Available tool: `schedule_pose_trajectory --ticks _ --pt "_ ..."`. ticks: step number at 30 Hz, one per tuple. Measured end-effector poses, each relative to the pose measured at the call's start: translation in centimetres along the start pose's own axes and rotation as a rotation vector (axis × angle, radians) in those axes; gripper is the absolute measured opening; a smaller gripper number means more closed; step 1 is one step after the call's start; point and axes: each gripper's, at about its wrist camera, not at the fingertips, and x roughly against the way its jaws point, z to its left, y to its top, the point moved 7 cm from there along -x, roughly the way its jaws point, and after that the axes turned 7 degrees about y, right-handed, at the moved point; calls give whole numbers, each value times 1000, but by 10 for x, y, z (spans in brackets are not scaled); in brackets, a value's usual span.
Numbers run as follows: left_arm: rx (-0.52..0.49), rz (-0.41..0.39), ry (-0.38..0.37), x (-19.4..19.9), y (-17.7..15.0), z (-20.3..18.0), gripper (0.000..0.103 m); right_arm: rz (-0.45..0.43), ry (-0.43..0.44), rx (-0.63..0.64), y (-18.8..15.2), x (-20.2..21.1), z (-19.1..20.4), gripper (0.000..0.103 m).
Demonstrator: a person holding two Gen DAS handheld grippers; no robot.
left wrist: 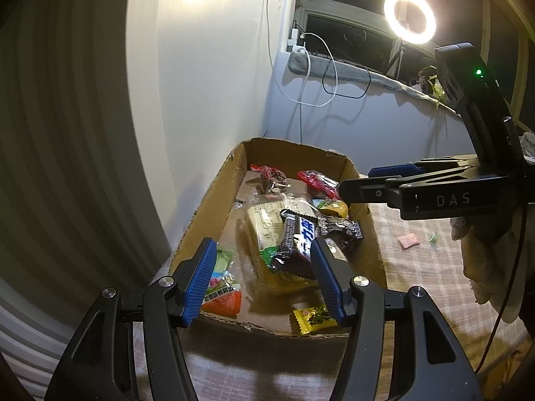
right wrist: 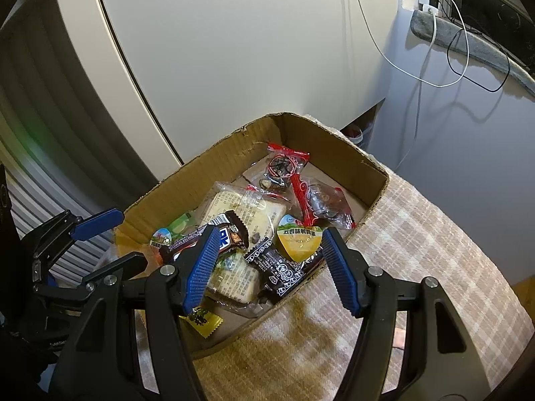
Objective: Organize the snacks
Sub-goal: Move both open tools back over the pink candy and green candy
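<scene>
A shallow cardboard box (left wrist: 207, 200) (right wrist: 334, 143) on a checked cloth holds several wrapped snacks: a dark chocolate bar (left wrist: 296, 244) (right wrist: 200, 234), a pale cracker pack (left wrist: 264, 220) (right wrist: 240, 210), red-wrapped snacks (left wrist: 317, 180) (right wrist: 301, 187), a yellow cup snack (right wrist: 299, 240), a black packet (right wrist: 281, 267) and a yellow candy (left wrist: 312, 319) (right wrist: 202, 322). My left gripper (left wrist: 260, 277) is open and empty above the box's near end. My right gripper (right wrist: 267, 267) is open and empty over the box's near edge; it shows in the left wrist view (left wrist: 361, 182) at the box's right wall.
A white cabinet panel (right wrist: 234, 50) stands close behind the box. A ring light (left wrist: 409, 16) glows on the windowsill with cables (left wrist: 321, 77) hanging down the wall. Two small loose snacks (left wrist: 409, 241) lie on the cloth right of the box.
</scene>
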Motion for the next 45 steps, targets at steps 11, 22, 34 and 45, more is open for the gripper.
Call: schedule_pose_trajectory --ticks 11,22,34,45 --pt "-31 -12 -17 8 4 -24 58 -31 -7 -20 -9 25 -15 66" --pt "-74 -17 -78 12 7 -69 58 -57 -44 -78 -31 58 -58 66" --pt "-163 25 -215 9 -4 -142 48 44 -63 -133 -87 60 -131 58" --pt "-211 130 -301 -27 -17 -201 27 168 -138 -61 -124 41 -158 41"
